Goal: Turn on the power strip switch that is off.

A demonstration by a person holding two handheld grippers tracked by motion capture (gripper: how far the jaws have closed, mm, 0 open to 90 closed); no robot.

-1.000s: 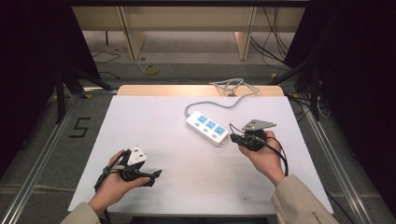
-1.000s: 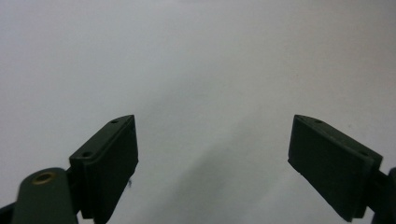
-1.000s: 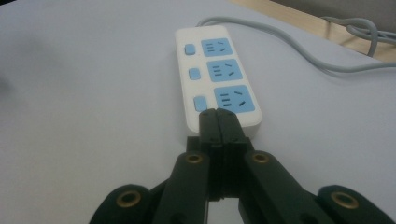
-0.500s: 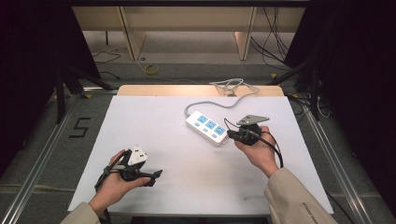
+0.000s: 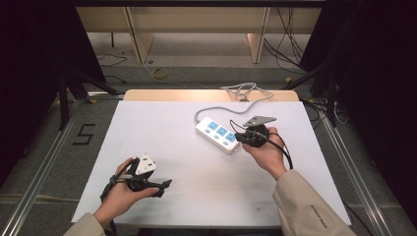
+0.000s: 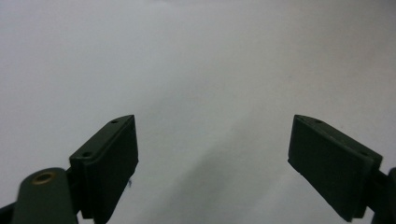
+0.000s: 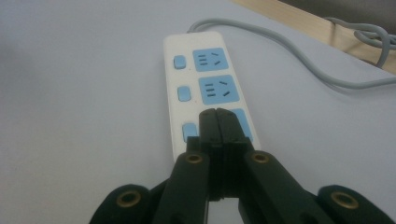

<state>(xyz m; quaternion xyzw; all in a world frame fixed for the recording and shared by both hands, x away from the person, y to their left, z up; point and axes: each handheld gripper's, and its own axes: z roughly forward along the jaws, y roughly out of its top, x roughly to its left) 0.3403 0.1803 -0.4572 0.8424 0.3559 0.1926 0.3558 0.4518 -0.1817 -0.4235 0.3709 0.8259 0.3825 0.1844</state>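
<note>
Here the white plastic power strip with three blue sockets and blue switches (image 5: 220, 134) lies on the white-covered table (image 5: 162, 128), toward the far right corner, well inside the edges. Its long axis runs diagonally, from far-left to near-right. A grey cable (image 5: 246, 105) leaves its far end and curls off toward the far edge.

The right claw (image 7: 217, 122) is closed, jaws pressed flat together, gripping nothing. In the right gripper view its tips sit over the near end of the strip, at the nearest blue socket, just beside the nearest switch (image 7: 189, 131); contact cannot be confirmed. The strip's length extends straight away from the tips.

The left claw (image 5: 164, 185) rests near the near left corner, well apart from the strip. In the left gripper view its jaws stand wide apart over bare table surface, empty.

Judgement: the right hand (image 5: 267, 153) is the nearer. A closed claw so aimed suits pressing a switch, not grasping.
</note>
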